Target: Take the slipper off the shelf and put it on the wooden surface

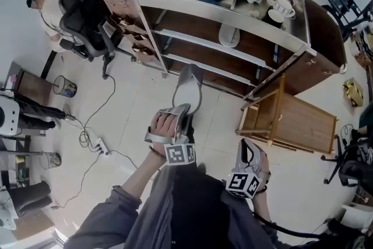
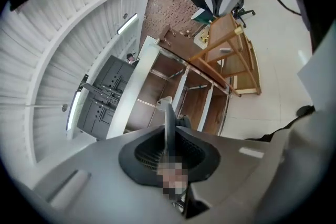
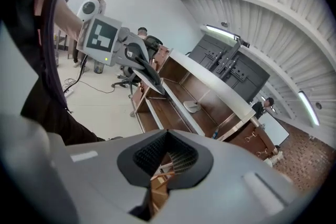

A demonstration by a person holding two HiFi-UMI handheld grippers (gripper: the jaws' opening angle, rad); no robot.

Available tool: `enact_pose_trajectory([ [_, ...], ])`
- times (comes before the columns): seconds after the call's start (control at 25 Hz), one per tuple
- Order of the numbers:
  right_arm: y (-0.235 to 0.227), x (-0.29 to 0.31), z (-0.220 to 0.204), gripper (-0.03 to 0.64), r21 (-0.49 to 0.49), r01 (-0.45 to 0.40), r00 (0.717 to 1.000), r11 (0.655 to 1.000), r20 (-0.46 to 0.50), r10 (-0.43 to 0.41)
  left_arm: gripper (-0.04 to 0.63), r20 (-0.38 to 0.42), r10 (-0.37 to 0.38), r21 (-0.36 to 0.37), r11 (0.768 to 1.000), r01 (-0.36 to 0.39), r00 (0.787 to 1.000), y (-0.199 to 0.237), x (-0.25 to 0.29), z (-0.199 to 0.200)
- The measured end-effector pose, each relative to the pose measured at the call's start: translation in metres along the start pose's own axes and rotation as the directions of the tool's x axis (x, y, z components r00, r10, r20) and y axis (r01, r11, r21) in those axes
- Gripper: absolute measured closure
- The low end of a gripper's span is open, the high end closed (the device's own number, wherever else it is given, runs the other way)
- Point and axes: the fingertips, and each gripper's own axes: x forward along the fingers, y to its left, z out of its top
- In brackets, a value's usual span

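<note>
My left gripper [image 1: 182,114] is shut on the heel end of a grey slipper [image 1: 190,86], which sticks out over the floor in front of the shelf unit [image 1: 175,37]. In the left gripper view the slipper [image 2: 168,118] stands edge-on, pinched between the jaws [image 2: 169,140]. A second pale slipper [image 1: 229,37] lies on a middle shelf. My right gripper [image 1: 249,151] hangs shut and empty beside the small wooden table [image 1: 306,122]. The right gripper view shows the left gripper and slipper [image 3: 149,77] in front of the shelves.
Cups and a teapot [image 1: 278,6] stand on the shelf unit's top trays. A black office chair [image 1: 87,14] is at the left, with a power strip and cables [image 1: 99,146] on the floor. Other chairs stand at the right edge [image 1: 355,163].
</note>
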Motion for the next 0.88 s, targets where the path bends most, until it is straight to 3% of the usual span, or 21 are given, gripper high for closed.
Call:
enact_pose_trajectory([
  [0.32,0.049,-0.089,-0.027,0.617,-0.019,-0.015,1.0,1.0,0.011,0.015,0.549,0.067,-0.086,-0.022,0.996,0.088,0.994,-0.073,-0.14,0.055],
  [0.64,0.076,-0.161,-0.02,0.617,0.003,0.049,0.999,0.999,-0.02,-0.049,0.549,0.181,-0.115,-0.019,0.992,0.121,0.977,-0.099,-0.21,0.083],
  [0.88,0.087,-0.22,-0.071,0.617,0.038,0.088,0.99,0.995,-0.116,-0.083,0.549,0.257,-0.159,0.029,0.987,0.157,0.953,-0.124,-0.246,0.122],
])
